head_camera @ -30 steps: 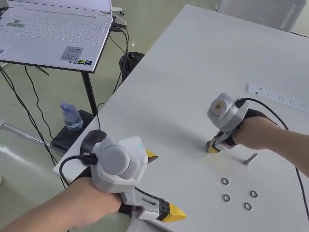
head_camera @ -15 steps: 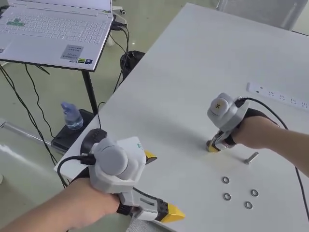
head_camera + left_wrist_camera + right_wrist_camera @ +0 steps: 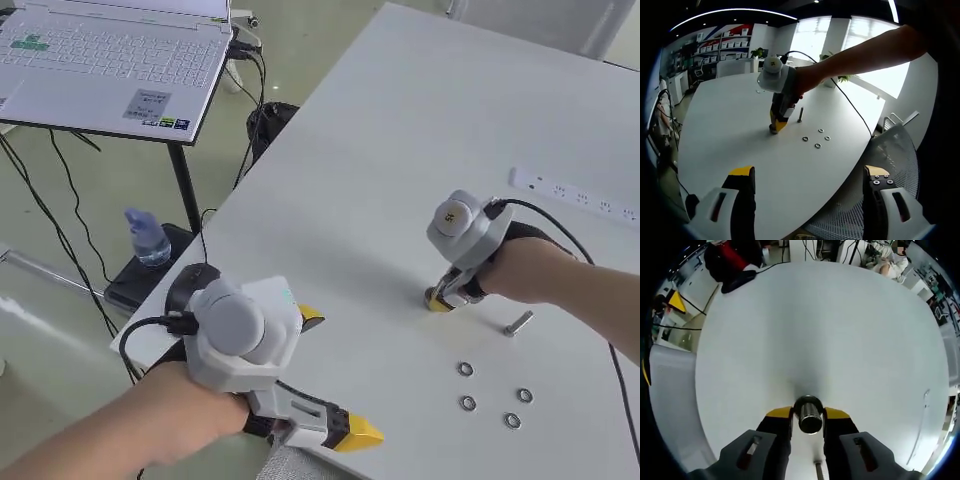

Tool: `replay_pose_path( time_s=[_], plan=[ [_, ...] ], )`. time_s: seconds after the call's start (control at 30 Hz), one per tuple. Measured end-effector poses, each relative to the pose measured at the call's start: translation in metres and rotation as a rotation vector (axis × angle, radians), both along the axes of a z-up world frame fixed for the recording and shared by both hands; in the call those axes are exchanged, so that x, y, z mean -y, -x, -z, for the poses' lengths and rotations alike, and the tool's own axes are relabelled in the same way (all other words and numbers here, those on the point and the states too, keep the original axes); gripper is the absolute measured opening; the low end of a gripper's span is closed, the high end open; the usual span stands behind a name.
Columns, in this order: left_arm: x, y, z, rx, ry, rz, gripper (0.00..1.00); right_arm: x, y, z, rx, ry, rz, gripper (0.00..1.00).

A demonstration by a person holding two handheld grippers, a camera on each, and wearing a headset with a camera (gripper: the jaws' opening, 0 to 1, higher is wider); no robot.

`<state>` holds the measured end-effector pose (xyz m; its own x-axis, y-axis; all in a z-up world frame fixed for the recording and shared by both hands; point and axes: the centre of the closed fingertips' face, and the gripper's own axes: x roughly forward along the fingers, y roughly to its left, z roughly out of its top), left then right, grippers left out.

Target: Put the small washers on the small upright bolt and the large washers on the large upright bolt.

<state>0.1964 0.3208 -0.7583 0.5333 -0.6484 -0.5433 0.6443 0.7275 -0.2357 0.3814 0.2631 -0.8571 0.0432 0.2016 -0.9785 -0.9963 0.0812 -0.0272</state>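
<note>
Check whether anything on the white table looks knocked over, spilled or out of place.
Nothing stands out. The thin steel bolt stands upright, four steel washers lie flat beside it, and the right gripper is shut on the thick steel bolt.

White table [image 3: 380, 150], hardware toward my right.
On it I see four washers [image 3: 466, 369] clustered loosely, a small bolt [image 3: 518, 323] upright just beyond, a large bolt [image 3: 810, 415] clamped in the right gripper [image 3: 437, 300] nearby, a power strip [image 3: 575, 197] well apart.

4 washers [image 3: 467, 403] flat near small upright bolt [image 3: 518, 323]; large bolt [image 3: 810, 416] clamped between jaws
</note>
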Motion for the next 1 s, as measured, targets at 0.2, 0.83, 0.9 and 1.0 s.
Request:
replay_pose_path(
  time_s=[0.2, 0.83, 0.9, 1.0],
  plan=[
    [-0.006, -0.004, 0.001, 0.05, -0.065, 0.0, 0.9, -0.001, 0.0, 0.0, -0.001, 0.0, -0.016, 0.24],
    [-0.004, -0.004, 0.0, 0.032, -0.028, -0.014, 0.91, 0.0, 0.002, -0.007, -0.016, -0.029, -0.018, 0.37],
    [-0.004, -0.004, 0.0, 0.034, -0.028, -0.014, 0.91, -0.001, 0.002, -0.009, -0.014, -0.034, -0.018, 0.38],
    [-0.002, -0.004, -0.001, 0.033, -0.025, -0.016, 0.91, -0.003, 0.003, -0.012, -0.013, -0.043, -0.019, 0.38]
  ],
)
